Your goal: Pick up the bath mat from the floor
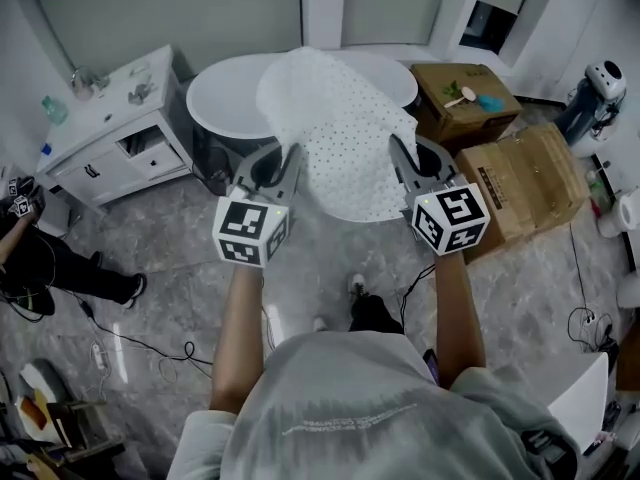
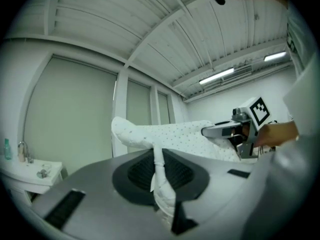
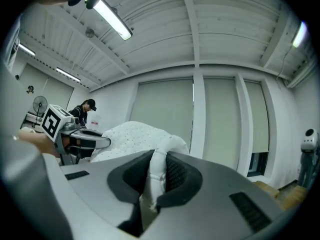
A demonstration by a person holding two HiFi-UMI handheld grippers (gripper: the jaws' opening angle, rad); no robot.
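The left gripper (image 2: 159, 159) is clamped on a bunched edge of the bath mat (image 1: 350, 128), and the right gripper (image 3: 157, 169) is pinched tight on the opposite edge, both pointing level, away from the person. The white dotted mat is spread between them, well clear of the grey floor (image 1: 180, 268). Beyond it stands a round white tub (image 1: 225, 93), with a white cabinet (image 1: 110, 143) at far left and cardboard boxes (image 1: 525, 183) at right.
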